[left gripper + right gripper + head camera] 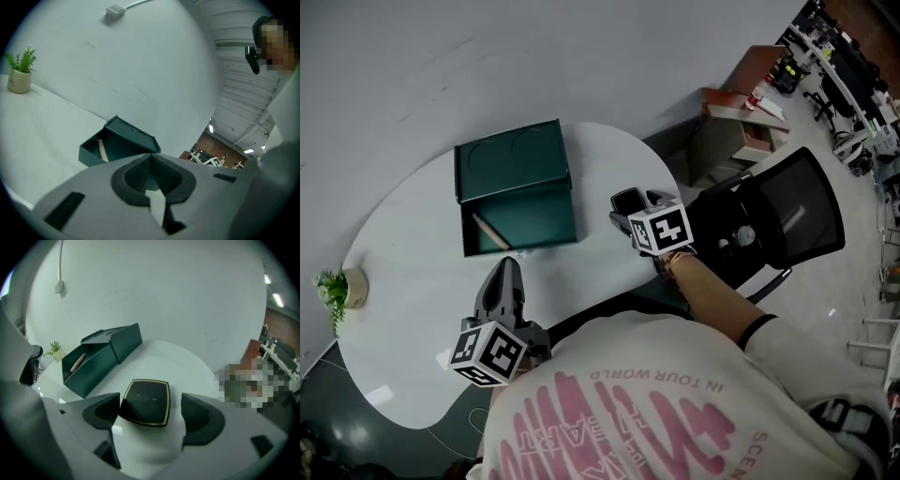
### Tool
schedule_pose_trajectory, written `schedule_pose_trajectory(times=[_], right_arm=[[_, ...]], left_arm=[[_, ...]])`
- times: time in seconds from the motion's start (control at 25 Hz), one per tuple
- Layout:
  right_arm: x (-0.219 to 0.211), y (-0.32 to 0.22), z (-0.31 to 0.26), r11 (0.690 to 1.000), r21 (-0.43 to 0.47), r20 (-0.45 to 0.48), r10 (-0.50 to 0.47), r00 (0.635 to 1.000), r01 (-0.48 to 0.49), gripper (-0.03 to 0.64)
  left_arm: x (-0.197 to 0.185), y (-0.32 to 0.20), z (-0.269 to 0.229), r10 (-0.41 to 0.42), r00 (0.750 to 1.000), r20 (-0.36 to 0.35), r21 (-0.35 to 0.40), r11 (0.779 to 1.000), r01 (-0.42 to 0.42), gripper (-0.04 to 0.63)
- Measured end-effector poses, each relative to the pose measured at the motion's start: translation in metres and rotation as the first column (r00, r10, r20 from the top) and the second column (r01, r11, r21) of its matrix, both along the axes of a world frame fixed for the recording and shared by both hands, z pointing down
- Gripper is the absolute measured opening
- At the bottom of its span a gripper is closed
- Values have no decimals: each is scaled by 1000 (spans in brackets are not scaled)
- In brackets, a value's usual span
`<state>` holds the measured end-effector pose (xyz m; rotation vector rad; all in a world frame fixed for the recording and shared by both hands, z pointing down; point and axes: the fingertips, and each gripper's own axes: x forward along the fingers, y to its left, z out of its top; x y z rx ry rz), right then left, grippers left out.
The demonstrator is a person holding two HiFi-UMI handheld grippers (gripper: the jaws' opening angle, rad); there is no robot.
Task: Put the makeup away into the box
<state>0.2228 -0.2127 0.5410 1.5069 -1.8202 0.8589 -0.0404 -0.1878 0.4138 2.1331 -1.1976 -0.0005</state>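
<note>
A dark green box (517, 217) stands open on the white round table (412, 309), its lid tilted back. A slim pale stick (490, 231) lies inside it. A black square compact (627, 199) with a gold rim lies near the table's right edge. My right gripper (636, 206) hangs over it, open. In the right gripper view the compact (146, 401) lies between the two pads; the left pad (104, 412) is at its edge and the right pad stands apart. My left gripper (504, 274) is near the table's front, shut and empty, pointing at the box (123, 143).
A small potted plant (339, 291) stands at the table's left edge. A black office chair (783, 220) sits just right of the table, beside my right arm. A grey wall runs behind the table, and desks and shelves fill the far right of the room.
</note>
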Motion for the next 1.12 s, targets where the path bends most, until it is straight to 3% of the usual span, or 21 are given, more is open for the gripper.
schedule_pose_trajectory(times=[0.32,0.76,1.12], right_arm=[[2,1,3,995,11,-35,-94,995,95,389],[7,7,1,982,32,-23,-185,982,186,319],[3,8,-11,969,34,12,-244,970,244,316]], left_arm=[[19,16,5,-98,995,-16,2,995,98,2],[50,39,12,-156,987,-35,3,988,156,2],[42,49,12,-212,977,-23,2,977,212,2]])
